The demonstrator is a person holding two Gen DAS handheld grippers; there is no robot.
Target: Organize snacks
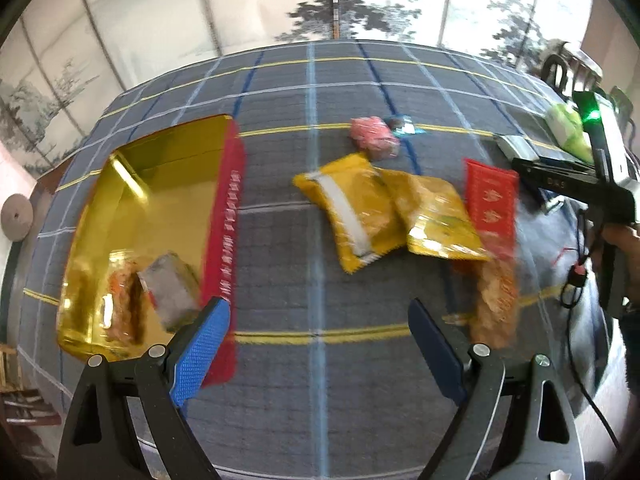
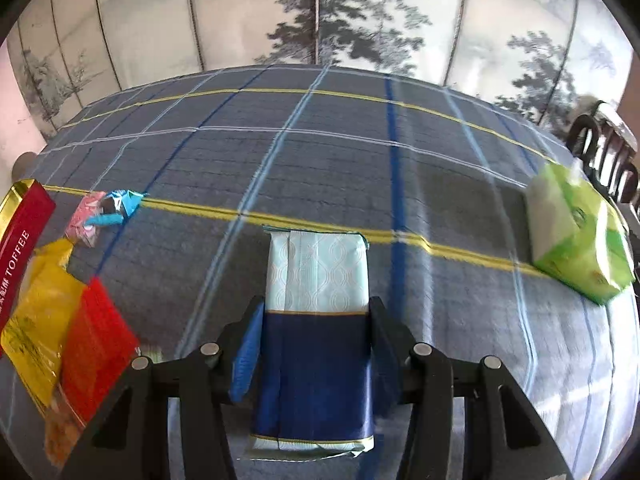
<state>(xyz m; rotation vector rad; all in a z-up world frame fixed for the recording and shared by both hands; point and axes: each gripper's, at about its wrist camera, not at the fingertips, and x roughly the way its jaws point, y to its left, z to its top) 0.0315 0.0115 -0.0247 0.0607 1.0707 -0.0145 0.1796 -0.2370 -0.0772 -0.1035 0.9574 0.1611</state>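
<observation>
Now, left gripper: fingers wide, nothing between them, low centre of its frame.
Right gripper: narrowed on the blue-and-white packet, centre frame.
Gold box: left, holding two snacks.
Yellow packets: centre, on the plaid cloth.

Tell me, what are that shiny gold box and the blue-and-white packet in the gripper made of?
The gold box looks like tin or foil-lined card: its inside mirrors light and the snacks in it. The blue-and-white packet, between the right gripper's closing jaws, looks like soft plastic film with an embossed wavy pattern and a crimped end seam, probably tissues.
</observation>
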